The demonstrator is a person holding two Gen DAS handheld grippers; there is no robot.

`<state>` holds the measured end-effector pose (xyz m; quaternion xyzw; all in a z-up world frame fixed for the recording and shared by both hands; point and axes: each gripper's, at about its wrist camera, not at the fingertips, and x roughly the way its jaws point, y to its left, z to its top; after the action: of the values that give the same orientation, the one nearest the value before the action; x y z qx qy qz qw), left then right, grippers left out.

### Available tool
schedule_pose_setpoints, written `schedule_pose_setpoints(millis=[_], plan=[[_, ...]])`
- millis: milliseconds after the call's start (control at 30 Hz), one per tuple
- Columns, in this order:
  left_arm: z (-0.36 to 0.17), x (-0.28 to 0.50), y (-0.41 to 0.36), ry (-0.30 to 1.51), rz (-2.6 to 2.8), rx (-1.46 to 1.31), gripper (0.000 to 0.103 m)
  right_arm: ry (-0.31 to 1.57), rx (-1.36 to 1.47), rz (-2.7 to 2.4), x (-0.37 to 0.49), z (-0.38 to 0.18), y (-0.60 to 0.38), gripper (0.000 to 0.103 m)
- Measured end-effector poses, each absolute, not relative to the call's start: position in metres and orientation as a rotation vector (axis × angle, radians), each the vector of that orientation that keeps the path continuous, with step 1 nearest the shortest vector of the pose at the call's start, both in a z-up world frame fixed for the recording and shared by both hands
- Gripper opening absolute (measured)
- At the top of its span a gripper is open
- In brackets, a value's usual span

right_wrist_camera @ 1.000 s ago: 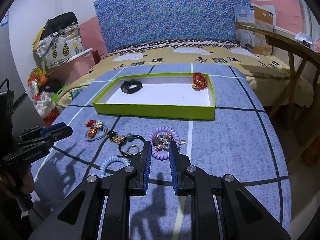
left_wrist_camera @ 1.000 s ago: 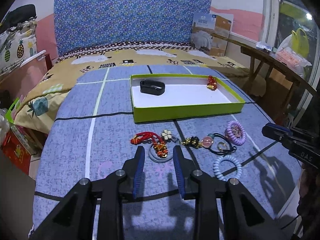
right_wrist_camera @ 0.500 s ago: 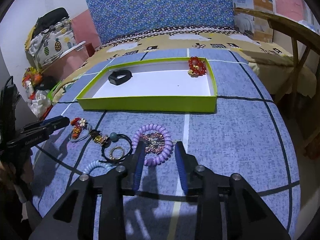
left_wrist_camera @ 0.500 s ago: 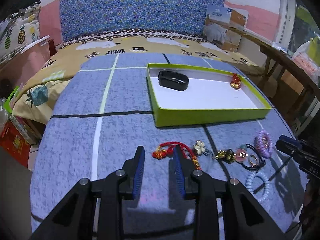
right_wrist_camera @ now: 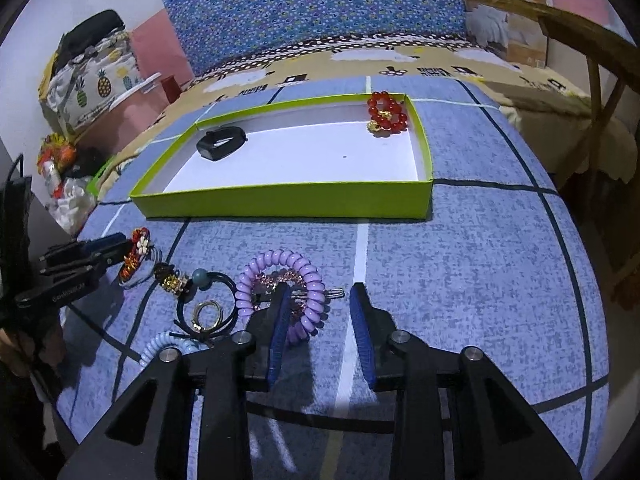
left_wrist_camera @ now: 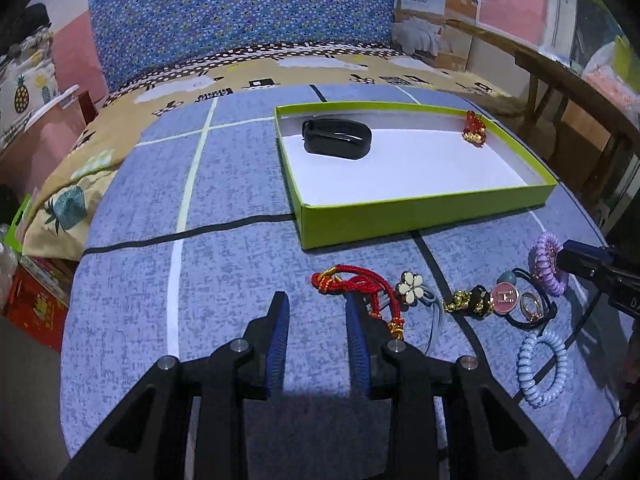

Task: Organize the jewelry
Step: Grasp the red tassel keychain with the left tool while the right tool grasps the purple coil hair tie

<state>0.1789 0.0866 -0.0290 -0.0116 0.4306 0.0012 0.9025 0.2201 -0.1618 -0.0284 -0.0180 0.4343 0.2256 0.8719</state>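
Observation:
A green tray with a white floor holds a black band and a red bead bracelet. My left gripper is open low over the blue cover, its right fingertip over a red cord bracelet whose left end lies just ahead of the gap. My right gripper has wide jaws that are closing. Its left finger lies over a purple coil band, and the coil's right rim and a silver clip end sit between the pads, unpressed. The left gripper also shows there, beside the red cord.
On the blue cover lie a flower clip, a gold and black charm, a black hair tie with a pink disc, a gold ring and a pale blue coil. A wooden chair stands to the right.
Both grippers came lower and nearer the jewelry. The left one shifted left, from over the gold charm to the red cord. The right one's jaws widened, and the purple coil now meets its left finger.

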Motion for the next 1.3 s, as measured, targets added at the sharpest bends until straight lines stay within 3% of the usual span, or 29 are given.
schedule_pose_setpoints(millis=[133, 200, 567, 667, 700, 733, 800, 1233, 1300], plan=[[-0.028, 0.178, 0.086, 0.887, -0.011, -0.017, 0.007, 0.905, -0.052, 0.475, 0.217, -0.028, -0.161, 0.012], [-0.028, 0.178, 0.087, 0.886, -0.021, -0.024, 0.002, 0.901, -0.058, 0.478, 0.215, -0.028, -0.160, 0.010], [-0.021, 0.167, 0.093, 0.845, -0.084, -0.099, 0.000, 0.876, -0.038, 0.489, 0.205, -0.021, -0.166, 0.009], [-0.019, 0.169, 0.098, 0.850, -0.117, -0.177, 0.003, 0.878, -0.034, 0.491, 0.204, -0.021, -0.166, 0.009], [-0.018, 0.170, 0.099, 0.850, -0.119, -0.190, 0.010, 0.879, -0.034, 0.492, 0.203, -0.021, -0.166, 0.009], [-0.018, 0.171, 0.100, 0.851, -0.119, -0.204, 0.024, 0.880, -0.033, 0.493, 0.203, -0.021, -0.166, 0.009], [-0.018, 0.174, 0.101, 0.858, -0.121, -0.238, 0.035, 0.881, -0.033, 0.494, 0.202, -0.022, -0.166, 0.009], [-0.026, 0.197, 0.093, 0.907, -0.053, -0.287, 0.035, 0.891, -0.033, 0.501, 0.202, -0.027, -0.166, 0.009], [-0.026, 0.199, 0.091, 0.905, -0.050, -0.278, 0.031, 0.894, -0.032, 0.500, 0.202, -0.028, -0.166, 0.009]])
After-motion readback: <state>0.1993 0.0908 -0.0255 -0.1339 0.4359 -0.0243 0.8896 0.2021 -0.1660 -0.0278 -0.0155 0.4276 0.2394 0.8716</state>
